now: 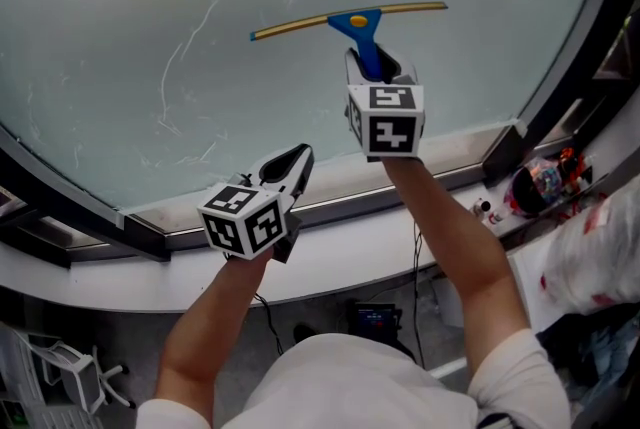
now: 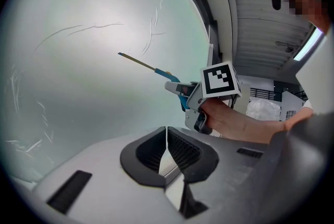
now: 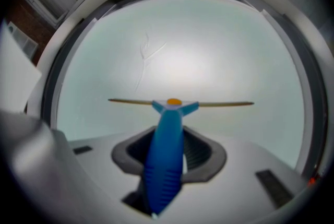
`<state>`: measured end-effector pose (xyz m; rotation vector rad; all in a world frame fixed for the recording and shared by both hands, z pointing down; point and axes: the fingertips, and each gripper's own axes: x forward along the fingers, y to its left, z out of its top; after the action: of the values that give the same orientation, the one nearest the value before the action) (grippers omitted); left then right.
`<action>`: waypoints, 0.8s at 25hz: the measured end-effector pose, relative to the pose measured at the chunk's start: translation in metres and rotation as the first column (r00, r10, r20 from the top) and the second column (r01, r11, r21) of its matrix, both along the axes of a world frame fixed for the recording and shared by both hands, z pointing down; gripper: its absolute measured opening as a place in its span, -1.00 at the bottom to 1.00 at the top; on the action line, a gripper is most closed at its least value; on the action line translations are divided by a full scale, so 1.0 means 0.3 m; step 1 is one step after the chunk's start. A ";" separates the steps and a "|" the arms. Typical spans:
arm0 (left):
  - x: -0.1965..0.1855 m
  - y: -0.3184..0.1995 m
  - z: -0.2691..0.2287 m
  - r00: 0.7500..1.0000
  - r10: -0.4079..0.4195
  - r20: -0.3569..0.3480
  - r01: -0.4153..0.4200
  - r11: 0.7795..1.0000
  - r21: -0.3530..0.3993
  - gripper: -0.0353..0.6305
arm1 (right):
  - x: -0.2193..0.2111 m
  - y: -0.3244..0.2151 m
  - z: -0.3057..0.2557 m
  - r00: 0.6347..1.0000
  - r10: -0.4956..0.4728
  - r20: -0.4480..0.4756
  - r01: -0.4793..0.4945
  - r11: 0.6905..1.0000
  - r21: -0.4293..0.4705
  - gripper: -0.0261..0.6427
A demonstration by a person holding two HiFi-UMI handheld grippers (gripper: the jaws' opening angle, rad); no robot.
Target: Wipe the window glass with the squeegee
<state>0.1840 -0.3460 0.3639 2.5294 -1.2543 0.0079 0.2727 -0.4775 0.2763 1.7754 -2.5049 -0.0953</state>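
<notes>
- Window glass (image 1: 120, 7) fills the upper part of the head view, a pale, cloudy pane in a dark frame (image 1: 150, 235). On its left half, thin curved streaks (image 1: 185, 57) cross the surface, and one more shows near the top edge, above the tool.
- The left gripper (image 1: 292, 162) hangs low over the sill (image 1: 330, 252), below the pane and well apart from the tool. Its own view shows the two fingers (image 2: 180, 147) brought together at the tips with nothing between them, so it takes no part in the wipe.
- The squeegee (image 1: 355, 20) sits on the upper middle of the pane, right of the main streaks. Its yellowish blade (image 1: 290, 27) is nearly level, a little higher at the right end, and looks to lie against the glass, though contact cannot be confirmed.
- The right gripper (image 1: 375, 69) holds the tool from below. In the right gripper view the blue handle (image 3: 166, 160) is clamped between the fingers, with the blade crosswise ahead.
- At the far right, small mixed clutter (image 1: 545, 182) sits on the ledge, clear of the work.
- Progress, as a judgement: the tool is gripped and placed high on the pane, so wiping seems under way or just starting. The streaked left half looks unwiped, and no cleaned strip can be made out, so most of the pane seems left to do.
</notes>
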 end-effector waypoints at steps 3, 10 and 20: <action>-0.003 -0.005 0.027 1.000 -0.006 0.002 0.006 1.000 -0.016 -0.79 | -0.004 -0.005 0.034 1.000 -0.007 0.004 0.007 1.000 -0.006 -0.47; -0.004 -0.012 0.078 1.000 -0.011 0.002 0.011 0.999 -0.045 -0.79 | 0.001 -0.003 0.089 1.000 -0.009 0.014 0.009 1.000 -0.016 -0.47; 0.018 -0.002 0.118 1.000 0.011 -0.008 -0.012 0.998 -0.069 -0.79 | 0.011 0.006 0.184 1.000 -0.007 0.001 0.007 0.997 -0.074 -0.47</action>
<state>0.1892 -0.3465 0.3992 2.4754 -1.2152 0.0437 0.2759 -0.4757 0.3316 1.7392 -2.4802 -0.0020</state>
